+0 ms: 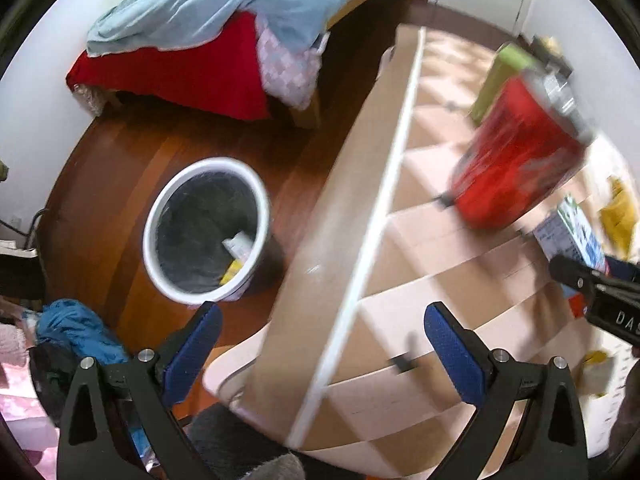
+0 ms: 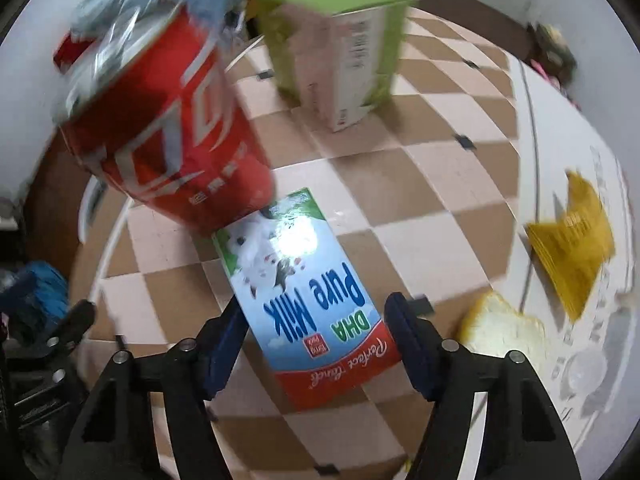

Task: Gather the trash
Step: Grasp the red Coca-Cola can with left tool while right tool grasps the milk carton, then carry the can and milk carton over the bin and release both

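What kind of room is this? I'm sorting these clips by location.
Most likely a bedroom at home: a bed with a rumpled light-blue quilt stands on a wooden floor, with a white-rimmed waste bin beside a table covered in a checkered cloth.

The red can (image 2: 160, 128) looks like glossy metal, and the milk carton (image 2: 308, 300) is shiny printed paperboard catching glare. The floor (image 1: 132, 168) is polished dark wood; the bed's blue blanket (image 1: 224, 4) is soft matt cloth.

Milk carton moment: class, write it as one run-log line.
right hand-held gripper: open, straddling milk carton | left hand-held gripper: open, empty | red can: tilted, blurred | bin: on floor
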A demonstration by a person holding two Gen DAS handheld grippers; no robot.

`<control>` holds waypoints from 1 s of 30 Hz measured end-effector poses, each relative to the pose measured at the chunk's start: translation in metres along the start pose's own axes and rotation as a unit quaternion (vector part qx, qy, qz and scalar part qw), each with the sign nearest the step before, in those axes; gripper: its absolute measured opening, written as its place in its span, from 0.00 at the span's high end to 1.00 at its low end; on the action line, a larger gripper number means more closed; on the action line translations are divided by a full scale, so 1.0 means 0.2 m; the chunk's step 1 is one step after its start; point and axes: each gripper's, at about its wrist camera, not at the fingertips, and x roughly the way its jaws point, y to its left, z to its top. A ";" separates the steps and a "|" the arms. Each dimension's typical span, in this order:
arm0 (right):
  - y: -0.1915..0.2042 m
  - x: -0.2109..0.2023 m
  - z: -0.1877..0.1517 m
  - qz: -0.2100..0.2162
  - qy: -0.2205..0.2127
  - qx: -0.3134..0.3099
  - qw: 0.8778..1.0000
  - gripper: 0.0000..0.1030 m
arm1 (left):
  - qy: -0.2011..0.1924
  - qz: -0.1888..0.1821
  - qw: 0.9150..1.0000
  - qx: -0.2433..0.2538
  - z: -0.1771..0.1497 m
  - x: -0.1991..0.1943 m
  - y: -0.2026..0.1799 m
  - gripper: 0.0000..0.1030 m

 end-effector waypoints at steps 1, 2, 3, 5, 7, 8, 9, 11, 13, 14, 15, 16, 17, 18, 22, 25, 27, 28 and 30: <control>-0.04 -0.04 -0.01 -0.002 -0.010 0.011 1.000 0.33 | -0.010 -0.010 1.000 0.001 0.02 -0.03 -0.03 0.01; -0.08 -0.06 -0.01 -0.002 -0.017 0.022 1.000 0.33 | -0.022 -0.021 1.000 0.004 0.05 -0.07 -0.06 0.01; -0.15 -0.10 -0.01 -0.002 -0.030 0.044 0.999 0.34 | -0.032 -0.029 0.999 0.008 0.08 -0.10 -0.10 0.01; -0.24 -0.15 0.00 -0.013 -0.045 0.071 0.996 0.34 | -0.045 -0.047 0.998 0.017 0.14 -0.14 -0.18 0.01; -0.30 -0.19 0.04 -0.023 -0.056 0.084 0.995 0.35 | -0.047 -0.059 0.997 0.029 0.20 -0.14 -0.26 0.01; -0.33 -0.19 0.05 -0.029 -0.060 0.091 0.994 0.35 | -0.048 -0.063 0.996 0.035 0.23 -0.13 -0.30 0.01; -0.37 -0.20 0.07 -0.031 -0.062 0.098 0.993 0.35 | -0.049 -0.065 0.996 0.040 0.26 -0.13 -0.34 0.01; -0.42 -0.21 0.10 -0.030 -0.066 0.114 0.991 0.36 | -0.048 -0.068 0.996 0.045 0.31 -0.11 -0.39 0.01; -0.44 -0.21 0.12 -0.030 -0.070 0.124 0.989 0.37 | -0.047 -0.069 0.995 0.051 0.34 -0.09 -0.43 0.01; -0.45 -0.24 0.12 -0.028 -0.072 0.127 0.989 0.37 | -0.046 -0.067 0.995 0.052 0.37 -0.07 -0.44 0.01; -0.46 -0.24 0.13 -0.026 -0.074 0.130 0.988 0.37 | -0.046 -0.066 0.995 0.054 0.38 -0.06 -0.45 0.01; -0.49 -0.24 0.14 -0.025 -0.075 0.131 0.988 0.37 | -0.047 -0.065 0.995 0.056 0.40 -0.04 -0.46 0.02; -0.50 -0.24 0.16 -0.024 -0.077 0.132 0.988 0.37 | -0.047 -0.063 0.995 0.057 0.42 -0.03 -0.47 0.05; -0.52 -0.25 0.16 -0.024 -0.078 0.132 0.988 0.37 | -0.047 -0.063 0.995 0.057 0.43 -0.03 -0.47 0.15; -0.48 -0.31 0.11 -0.024 -0.084 0.132 0.987 0.38 | -0.053 -0.066 0.995 0.056 0.45 -0.04 -0.48 0.39; -0.49 -0.34 0.12 -0.024 -0.089 0.132 0.987 0.38 | -0.068 -0.066 0.994 0.060 0.44 -0.08 -0.47 0.39; -0.48 -0.36 0.12 -0.023 -0.094 0.130 0.987 0.38 | -0.078 -0.063 0.993 0.061 0.44 -0.12 -0.46 0.39; -0.47 -0.37 0.12 -0.022 -0.096 0.130 0.987 0.38 | -0.085 -0.061 0.993 0.061 0.44 -0.15 -0.45 0.39; -0.44 -0.40 0.12 -0.018 -0.102 0.126 0.987 0.38 | -0.098 -0.055 0.992 0.058 0.44 -0.20 -0.42 0.40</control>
